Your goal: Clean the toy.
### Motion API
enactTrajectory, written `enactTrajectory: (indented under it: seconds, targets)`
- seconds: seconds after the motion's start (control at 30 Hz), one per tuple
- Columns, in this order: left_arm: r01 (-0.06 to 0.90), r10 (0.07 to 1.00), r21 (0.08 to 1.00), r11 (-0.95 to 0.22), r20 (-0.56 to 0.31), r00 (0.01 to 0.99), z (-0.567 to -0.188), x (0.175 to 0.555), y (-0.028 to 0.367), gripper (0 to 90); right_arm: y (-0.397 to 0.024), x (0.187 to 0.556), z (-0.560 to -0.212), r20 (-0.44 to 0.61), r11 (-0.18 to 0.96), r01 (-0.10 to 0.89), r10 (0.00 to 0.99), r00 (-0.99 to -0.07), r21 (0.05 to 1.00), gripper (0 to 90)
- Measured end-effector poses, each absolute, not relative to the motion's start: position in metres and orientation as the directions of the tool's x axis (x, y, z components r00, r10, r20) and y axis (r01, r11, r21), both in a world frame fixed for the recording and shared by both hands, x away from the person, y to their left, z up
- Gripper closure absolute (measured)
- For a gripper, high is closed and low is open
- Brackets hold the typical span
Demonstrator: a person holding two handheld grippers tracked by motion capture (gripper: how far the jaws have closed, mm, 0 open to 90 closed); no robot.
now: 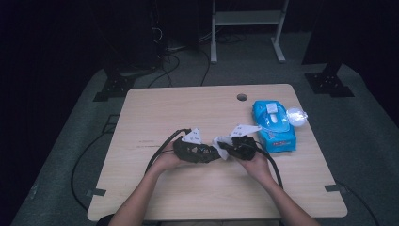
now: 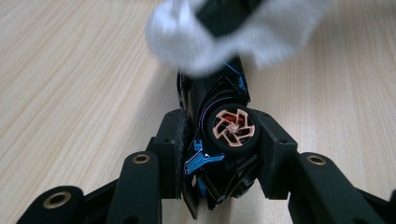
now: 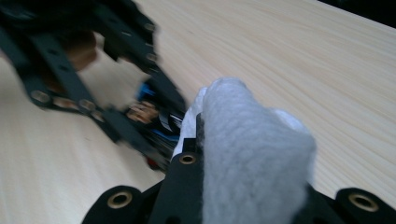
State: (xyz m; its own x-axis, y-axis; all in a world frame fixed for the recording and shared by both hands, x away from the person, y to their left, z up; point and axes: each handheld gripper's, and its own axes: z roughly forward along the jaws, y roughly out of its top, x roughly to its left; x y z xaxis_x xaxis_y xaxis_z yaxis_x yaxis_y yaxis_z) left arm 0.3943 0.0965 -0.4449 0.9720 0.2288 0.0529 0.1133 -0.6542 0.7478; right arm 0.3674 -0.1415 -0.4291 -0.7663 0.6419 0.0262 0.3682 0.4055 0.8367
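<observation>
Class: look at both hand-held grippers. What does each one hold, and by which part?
The left hand-held gripper clamps a black toy car across its wheeled end. The right hand-held gripper grips a white wipe wrapped over its jaws.

- Toy car point(image 2: 219, 126): rear end cut off by the bottom edge of the left gripper view; front covered by the white wipe point(image 2: 233, 32), itself blurred and cropped at the top edge.
- Toy car in the high view: too small and dark to tell apart from the left gripper point(image 1: 214, 153).
- Right gripper point(image 3: 247, 186): jaws wrapped in the wipe, pads hidden.
- Left gripper in the right gripper view: motion-blurred, cropped at the left and top edges.
- Blue wipe pack point(image 1: 274, 125): label print too small to read.
</observation>
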Motion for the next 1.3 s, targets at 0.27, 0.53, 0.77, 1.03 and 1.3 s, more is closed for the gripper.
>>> enactTrajectory:
  seconds: [0.27,0.53,0.77,1.03,1.3]
  targets:
    - [0.118,0.232,0.751,-0.65,0.048,0.972,-0.445,0.395,0.097,58.4,-0.17,0.368,-0.431,0.056,0.348,0.398,0.689,-0.722,0.849,84.2]
    - [0.119,0.24,0.745,-0.656,0.056,0.969,-0.445,0.395,0.1,58.4,-0.147,0.364,-0.431,0.037,0.369,0.375,0.669,-0.742,0.851,84.0]
    - [0.123,0.242,0.748,-0.652,0.051,0.969,-0.445,0.396,0.101,58.4,-0.148,0.368,-0.429,0.056,0.359,0.383,0.664,-0.746,0.851,84.2]
    - [0.115,0.236,0.742,-0.66,0.06,0.97,-0.444,0.396,0.101,58.4,-0.173,0.374,-0.431,0.076,0.319,0.414,0.708,-0.702,0.853,84.2]
    - [0.116,0.236,0.742,-0.66,0.058,0.97,-0.444,0.396,0.101,58.5,-0.165,0.369,-0.427,0.112,0.298,0.403,0.668,-0.736,0.865,84.2]
